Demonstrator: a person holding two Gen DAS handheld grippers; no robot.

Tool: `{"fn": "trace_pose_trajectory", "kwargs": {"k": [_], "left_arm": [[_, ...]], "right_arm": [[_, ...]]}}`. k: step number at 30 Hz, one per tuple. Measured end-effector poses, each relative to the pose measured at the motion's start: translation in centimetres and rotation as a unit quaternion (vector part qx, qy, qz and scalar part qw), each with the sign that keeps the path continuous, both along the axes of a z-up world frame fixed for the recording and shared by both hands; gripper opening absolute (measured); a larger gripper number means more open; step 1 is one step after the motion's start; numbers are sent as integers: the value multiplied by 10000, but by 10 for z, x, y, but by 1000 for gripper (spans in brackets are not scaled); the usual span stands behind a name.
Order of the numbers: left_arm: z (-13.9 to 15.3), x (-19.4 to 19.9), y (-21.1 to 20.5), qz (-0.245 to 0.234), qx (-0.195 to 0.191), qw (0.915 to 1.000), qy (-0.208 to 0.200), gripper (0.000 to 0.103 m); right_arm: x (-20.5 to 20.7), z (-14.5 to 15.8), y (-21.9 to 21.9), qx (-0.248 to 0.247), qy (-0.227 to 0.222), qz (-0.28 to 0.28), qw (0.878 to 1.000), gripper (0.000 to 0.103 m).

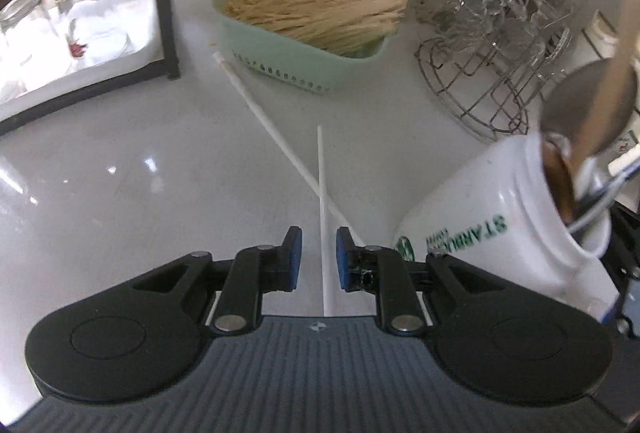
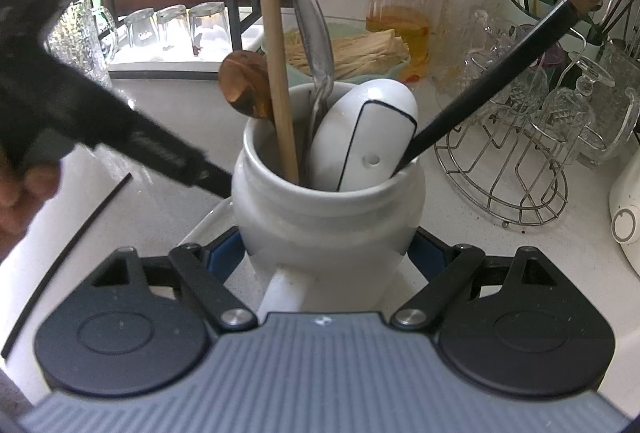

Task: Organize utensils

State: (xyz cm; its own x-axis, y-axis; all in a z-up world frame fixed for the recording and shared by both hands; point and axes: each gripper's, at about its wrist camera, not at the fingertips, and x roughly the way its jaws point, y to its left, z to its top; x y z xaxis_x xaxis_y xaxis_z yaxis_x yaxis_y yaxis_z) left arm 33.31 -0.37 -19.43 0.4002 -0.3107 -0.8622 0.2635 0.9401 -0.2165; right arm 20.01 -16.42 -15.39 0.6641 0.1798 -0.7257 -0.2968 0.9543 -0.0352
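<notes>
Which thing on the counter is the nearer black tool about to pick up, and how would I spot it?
Find the white Starbucks mug stuffed with utensils. Beside it two thin white chopsticks cross on the pale counter. The target is the one running straight between the left gripper's blue-padded fingers; its twin slants towards the green basket.

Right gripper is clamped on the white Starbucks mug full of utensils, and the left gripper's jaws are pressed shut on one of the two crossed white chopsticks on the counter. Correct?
Not quite. The left gripper is not shut on the chopstick: the left wrist view shows it lying between the blue pads with a gap on each side. The right gripper does clamp the white mug.
</notes>
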Motion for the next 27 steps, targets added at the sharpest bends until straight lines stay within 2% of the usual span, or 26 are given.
{"fn": "trace_pose_trajectory", "kwargs": {"k": [8,16,17,21,27], "left_arm": [[-8,19,-16,-265,106,9996,60,21],[-6,26,-26,-232,304,9991,165,9],[-5,26,-26,-213,321,9992,140,5],[0,20,-26,-142,366,9992,114,5],[22,4,-15,42,249,9996,-140,5]], "right_arm": [[2,0,0,8,19,-57,10000,90],[3,0,0,23,3,-85,10000,90],[3,0,-1,27,1,-84,10000,90],[3,1,0,30,11,-96,9999,90],[3,0,0,35,0,-122,9999,90]]}}
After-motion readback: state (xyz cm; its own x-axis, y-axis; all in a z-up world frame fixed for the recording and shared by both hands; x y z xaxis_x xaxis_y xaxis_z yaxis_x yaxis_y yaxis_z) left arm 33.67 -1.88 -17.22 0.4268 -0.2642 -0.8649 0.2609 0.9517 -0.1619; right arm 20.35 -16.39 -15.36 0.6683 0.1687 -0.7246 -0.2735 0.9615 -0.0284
